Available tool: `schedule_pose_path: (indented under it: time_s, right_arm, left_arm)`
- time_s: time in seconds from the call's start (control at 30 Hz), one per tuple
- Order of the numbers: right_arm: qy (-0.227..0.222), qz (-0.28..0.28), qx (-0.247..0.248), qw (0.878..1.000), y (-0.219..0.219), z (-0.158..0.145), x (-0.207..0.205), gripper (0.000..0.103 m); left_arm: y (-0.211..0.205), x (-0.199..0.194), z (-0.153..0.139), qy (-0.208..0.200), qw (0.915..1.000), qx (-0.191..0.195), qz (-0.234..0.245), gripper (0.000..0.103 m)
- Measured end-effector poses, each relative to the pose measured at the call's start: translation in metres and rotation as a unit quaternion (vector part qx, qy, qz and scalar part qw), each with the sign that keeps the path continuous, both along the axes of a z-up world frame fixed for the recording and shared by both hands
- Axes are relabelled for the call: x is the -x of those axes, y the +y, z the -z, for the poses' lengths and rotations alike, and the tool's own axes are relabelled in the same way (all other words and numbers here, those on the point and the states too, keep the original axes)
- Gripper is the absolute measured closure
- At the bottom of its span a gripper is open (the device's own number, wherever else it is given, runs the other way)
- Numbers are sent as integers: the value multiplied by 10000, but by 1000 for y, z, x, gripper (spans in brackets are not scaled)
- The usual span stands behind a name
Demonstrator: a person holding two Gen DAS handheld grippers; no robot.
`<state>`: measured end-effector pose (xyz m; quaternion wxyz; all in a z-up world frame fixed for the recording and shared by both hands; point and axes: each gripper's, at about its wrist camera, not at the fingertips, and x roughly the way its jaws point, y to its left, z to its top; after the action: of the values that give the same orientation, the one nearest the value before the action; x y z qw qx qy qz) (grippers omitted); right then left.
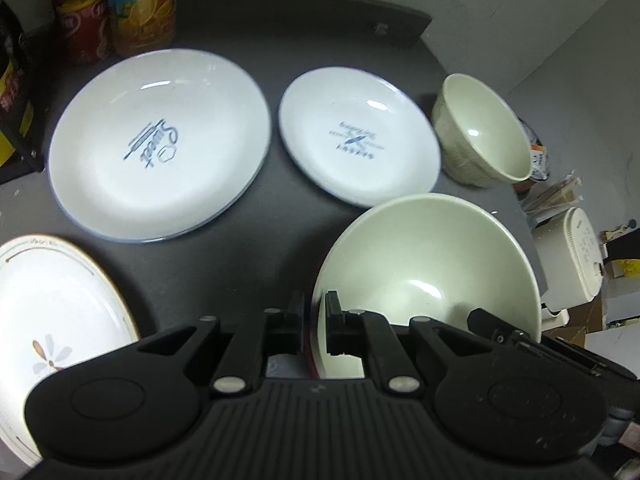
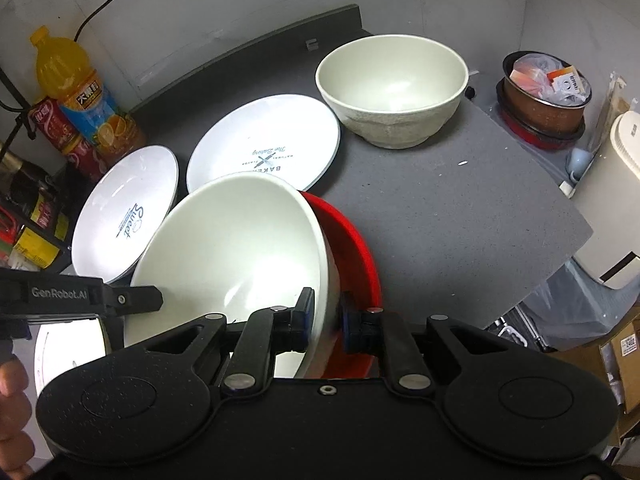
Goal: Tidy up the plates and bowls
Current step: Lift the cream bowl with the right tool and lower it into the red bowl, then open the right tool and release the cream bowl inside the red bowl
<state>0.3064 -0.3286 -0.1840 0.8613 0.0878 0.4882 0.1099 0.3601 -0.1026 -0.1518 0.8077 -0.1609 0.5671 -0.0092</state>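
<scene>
Both grippers, left gripper (image 1: pixel 314 328) and right gripper (image 2: pixel 324 320), pinch the tilted, glossy, red-backed cream bowl (image 2: pixel 240 248).

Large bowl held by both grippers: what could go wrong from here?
The left gripper and right gripper pinch only the rim of the tilted large bowl; it could slip or twist free. Lowered here, it may strike the smaller plate close by.

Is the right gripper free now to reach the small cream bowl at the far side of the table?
Probably not yet. The right gripper is shut on the rim of the large bowl, which the left gripper also grips. The grey table before the small cream bowl is bare.
</scene>
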Motion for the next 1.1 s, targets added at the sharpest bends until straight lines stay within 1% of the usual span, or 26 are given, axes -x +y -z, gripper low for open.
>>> schedule_pose_path:
  time_s: [0.07,0.17,0.27,0.33,0.4,0.43,0.47,0.5,0.53,0.57,0.6,0.67,0.77,0.93,1.03,1.1]
  right_arm:
    - [34,-31,47,10000,3,3,-1,86]
    - [101,-1,19,9999,3,3,0,85]
    - [101,78,-68,9999,-1,-2,-1,84]
    - [135,81,-172,9997,-4,-5,-2,81]
    - [146,101,-350,9992,-6,-8,-2,71]
    - [149,115,-447,9988,-7,-10,-1,68]
    - [158,129,-528,9984,-8,-11,0,61]
    - [155,140,-596,9980,-8,-13,0,54]
    - [114,149,-620,9979,-9,-16,1,49]
    - [32,158,-556,9983,-8,-20,2,40]
    - [-61,143,-481,9987,-6,-24,3,36]
    - [-156,106,-476,9987,-7,-29,3,35]
    - [-182,152,-590,9980,-12,-35,0,34]
    - [-155,273,-732,9968,-22,-36,-5,32]
    - [-175,368,-745,9964,-30,-37,-9,27]
    - [-188,470,-760,9958,-38,-37,-12,26]
  left_arm:
    - [2,0,5,73,10000,-43,-32,95]
    - [4,0,9,162,9998,21,-62,95]
    - [3,-2,6,202,9998,-21,-21,95]
    - [2,-4,1,192,9998,-66,3,94]
    - [3,-5,-4,165,9998,-114,36,90]
    - [3,-6,-6,168,9998,-122,48,86]
    - [3,-6,-7,172,9998,-125,54,79]
    - [4,-7,-9,173,9998,-128,55,75]
    - [4,-8,-10,172,9997,-137,50,69]
    - [5,-8,-12,164,9997,-148,43,64]
    - [6,-9,-14,147,9998,-158,36,63]
    - [6,-10,-18,116,9998,-177,46,58]
    - [6,-12,-24,80,9998,-185,66,53]
    - [3,-18,-30,51,9998,-188,95,50]
    - [-2,-23,-32,42,9996,-215,182,48]
    - [-7,-27,-33,20,9995,-233,222,47]
